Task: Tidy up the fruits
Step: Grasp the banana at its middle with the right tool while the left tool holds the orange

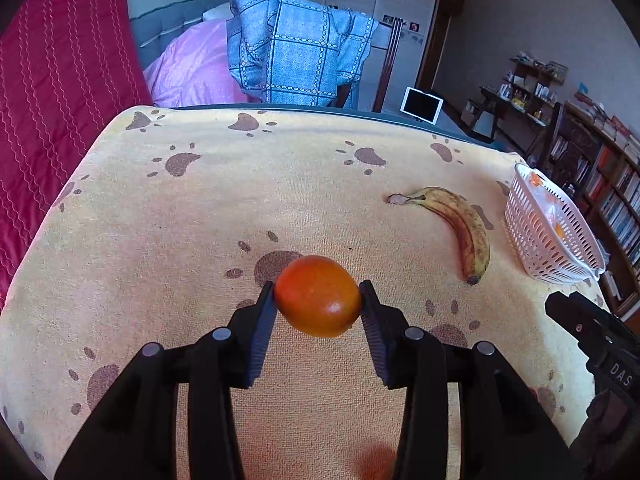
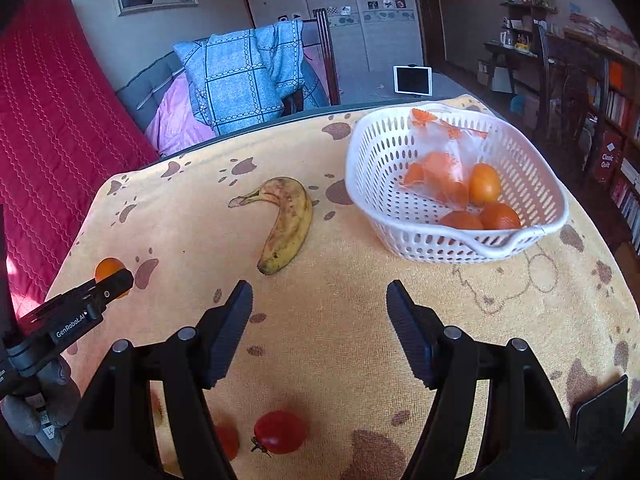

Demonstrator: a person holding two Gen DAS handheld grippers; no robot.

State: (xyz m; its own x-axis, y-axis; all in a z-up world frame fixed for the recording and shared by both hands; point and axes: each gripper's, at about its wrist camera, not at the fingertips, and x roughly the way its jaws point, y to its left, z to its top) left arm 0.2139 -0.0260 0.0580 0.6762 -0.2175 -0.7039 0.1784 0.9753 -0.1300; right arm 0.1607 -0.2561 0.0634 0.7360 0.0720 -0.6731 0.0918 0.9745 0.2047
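Observation:
My left gripper (image 1: 319,294) is shut on a small orange fruit (image 1: 318,296), held above the paw-print towel (image 1: 200,220); the same fruit (image 2: 109,269) shows at the left edge of the right wrist view, behind the left gripper's finger. My right gripper (image 2: 320,300) stands open over the towel with nothing between its fingers. A spotted banana (image 1: 460,224) (image 2: 286,222) lies on the towel ahead of both grippers. The white plastic basket (image 1: 532,240) (image 2: 516,244) at the right holds oranges (image 2: 484,184) and a clear bag (image 2: 444,148).
Red tomatoes (image 2: 280,432) lie on the towel below my right gripper. A gloved hand (image 2: 36,408) holds the left gripper. Behind the table stand a chair draped with blue cloth (image 1: 296,48), a tablet (image 1: 422,105), a red quilt (image 1: 52,100) and bookshelves (image 1: 608,184).

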